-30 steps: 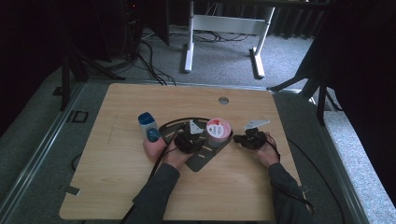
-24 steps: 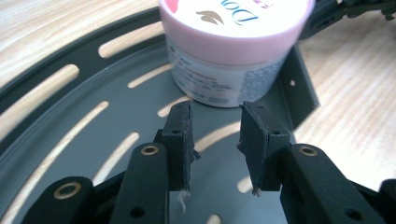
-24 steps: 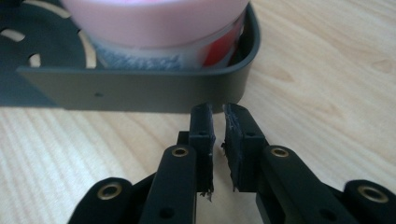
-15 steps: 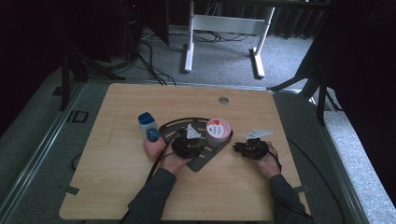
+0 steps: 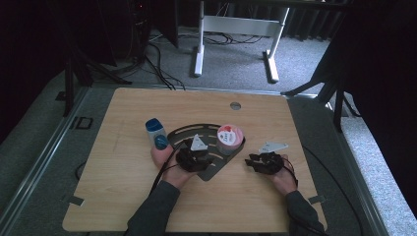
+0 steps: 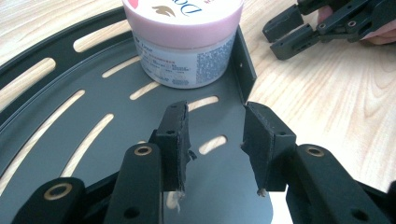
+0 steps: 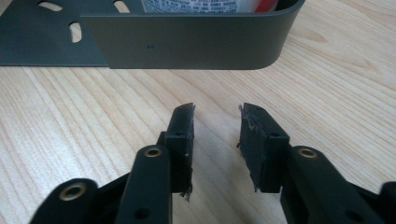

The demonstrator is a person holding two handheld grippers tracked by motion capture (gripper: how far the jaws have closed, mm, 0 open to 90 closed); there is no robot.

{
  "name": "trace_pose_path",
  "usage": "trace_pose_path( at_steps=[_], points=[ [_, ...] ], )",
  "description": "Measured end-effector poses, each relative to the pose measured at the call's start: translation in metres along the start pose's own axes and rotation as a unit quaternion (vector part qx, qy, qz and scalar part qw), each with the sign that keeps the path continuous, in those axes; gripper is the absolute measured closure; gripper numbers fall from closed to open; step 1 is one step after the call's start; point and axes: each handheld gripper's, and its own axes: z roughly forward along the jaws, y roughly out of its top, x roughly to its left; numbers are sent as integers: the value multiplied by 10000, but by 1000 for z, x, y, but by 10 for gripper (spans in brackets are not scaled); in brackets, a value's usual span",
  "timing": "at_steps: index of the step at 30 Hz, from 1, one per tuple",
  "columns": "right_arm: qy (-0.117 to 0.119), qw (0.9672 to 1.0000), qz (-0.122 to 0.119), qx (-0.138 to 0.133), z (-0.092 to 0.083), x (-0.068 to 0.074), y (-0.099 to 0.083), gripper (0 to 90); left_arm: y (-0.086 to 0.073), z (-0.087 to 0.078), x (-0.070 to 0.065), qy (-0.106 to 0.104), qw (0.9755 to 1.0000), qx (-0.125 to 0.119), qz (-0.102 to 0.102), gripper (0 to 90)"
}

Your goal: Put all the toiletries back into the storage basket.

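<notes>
On the worktop [image 5: 123, 196], the pink-lidded jar [image 5: 229, 138] stands inside the black slotted tray [image 5: 212, 169], against its upright wall. A blue-capped bottle [image 5: 157, 133] stands just beside the tray. The left claw [image 6: 215, 140] hovers over the tray, the right claw [image 7: 215, 135] just outside its wall; both have just been opening, apart and empty.

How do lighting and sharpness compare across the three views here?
High view: dim and soft, surroundings nearly black, wooden table evenly lit. Left gripper view: bright, the pink-lidded white jar sharp. Right gripper view: bright, wood grain crisp, dark metal tray wall without glare.

- A light wooden worktop [image 5: 147, 206] sits on grey carpet [image 5: 236, 59].
- A white desk frame [image 5: 236, 29] and black cables [image 5: 152, 54] lie beyond the jaws.
- The surroundings are dim.
</notes>
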Motion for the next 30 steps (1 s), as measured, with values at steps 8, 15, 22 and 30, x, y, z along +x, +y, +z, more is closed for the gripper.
trace_pose_path(
  at_steps=[8,15,22,30],
  points=[
    [17,10000,35,-84,0,1,-2,610,-10,-15,0,35,9999,-100,-92,605],
    [88,9998,74,-162,1,1,-4,577,-14,-29,0,74,9998,-144,-96,606],
    [108,9998,51,-156,1,2,-4,552,-19,-45,0,171,9996,-199,-132,605],
    [106,9998,9,-147,1,4,-4,510,-25,-61,1,236,9992,-269,-180,600]
  ],
)
